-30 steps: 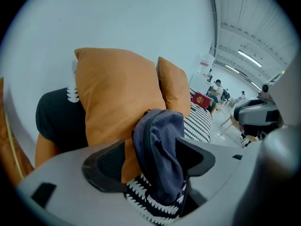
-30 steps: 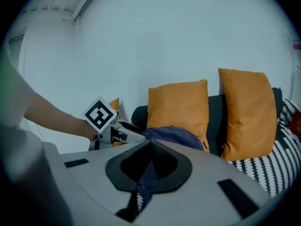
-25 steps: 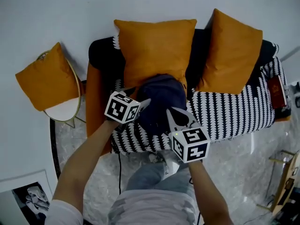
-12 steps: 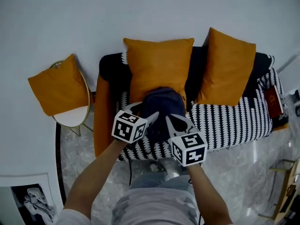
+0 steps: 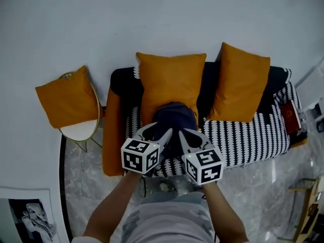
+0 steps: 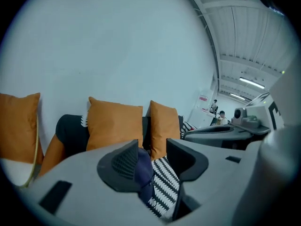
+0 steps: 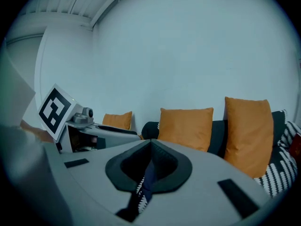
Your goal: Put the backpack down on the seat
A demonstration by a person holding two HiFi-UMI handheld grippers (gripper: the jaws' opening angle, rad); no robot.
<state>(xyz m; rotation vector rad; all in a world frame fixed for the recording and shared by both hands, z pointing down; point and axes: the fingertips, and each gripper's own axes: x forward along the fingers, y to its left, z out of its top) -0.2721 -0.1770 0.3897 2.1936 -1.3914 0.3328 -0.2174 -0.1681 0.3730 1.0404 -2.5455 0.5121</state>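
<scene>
Two hand-held grippers hang side by side over the front edge of a sofa point(image 5: 253, 130) draped in a black-and-white patterned cover. The dark blue backpack point(image 5: 174, 121) sits on the seat just beyond and below their tips, leaning upright against an orange cushion point(image 5: 170, 80), and neither tool touches it.

The left gripper point(image 5: 158, 131) has just been closing its jaws, which stand partly apart with nothing held between the pads. Seen along those jaws, the backpack point(image 6: 142, 168) and a strip of patterned cover show through the gap, farther off. The right gripper point(image 5: 188, 134), close beside the left one, has its jaws brought together at the tips and grips nothing. Only a sliver of the backpack point(image 7: 148, 175) shows below the point where its pads meet.

A second orange cushion point(image 5: 240, 82) leans on the backrest beyond the right gripper and off to its right. A third orange cushion point(image 5: 66, 97) rests on a round gold-rimmed side table point(image 5: 76, 130), well to the left of the left gripper and apart from the sofa. The left marker cube point(image 5: 139, 156) and the right marker cube point(image 5: 203, 165) sit at the near end of each tool, where the person's forearms reach in from below. Marbled floor point(image 5: 86, 166) lies beneath the grippers, and a plain pale wall point(image 5: 162, 19) rises behind the sofa.
</scene>
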